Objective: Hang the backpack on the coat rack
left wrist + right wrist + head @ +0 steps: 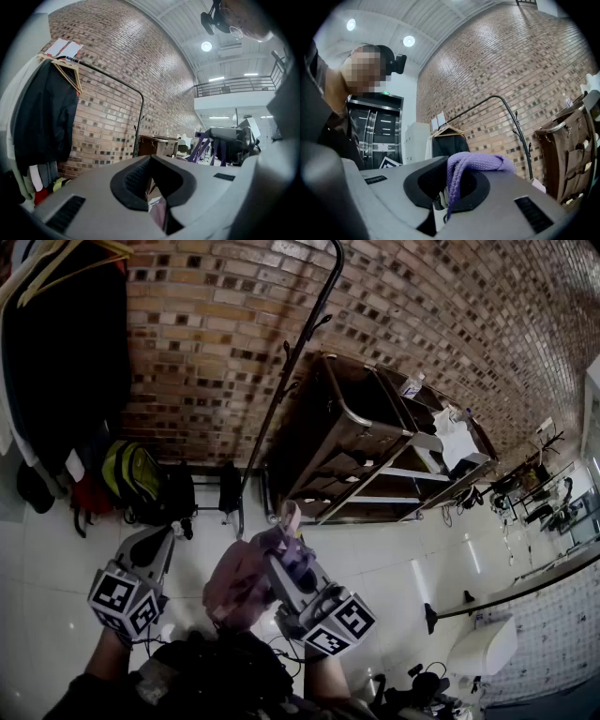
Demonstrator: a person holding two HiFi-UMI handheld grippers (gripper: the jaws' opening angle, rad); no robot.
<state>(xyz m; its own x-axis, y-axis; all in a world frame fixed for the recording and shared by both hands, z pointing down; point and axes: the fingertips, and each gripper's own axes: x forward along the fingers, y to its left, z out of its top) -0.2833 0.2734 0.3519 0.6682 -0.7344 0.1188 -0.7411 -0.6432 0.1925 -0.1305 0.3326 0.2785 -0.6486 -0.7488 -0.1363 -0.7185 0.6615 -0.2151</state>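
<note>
The right gripper (443, 190) has its jaws closed tight on a purple woven strap (480, 164), looped over the grey moulded jaw tops. The soft mauve fabric backpack (234, 585) hangs from it, low above the glossy floor. The left gripper (152, 183) is closed and holds nothing. The coat rack (298, 343), thin black tube with a curved top, stands apart against the brick wall (225, 324).

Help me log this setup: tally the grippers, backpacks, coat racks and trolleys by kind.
Grippers: 2, left gripper and right gripper
Backpacks clearly seen: 2, purple backpack and yellow-green backpack
Coat rack: 1
Trolley: 1
Total: 6
</note>
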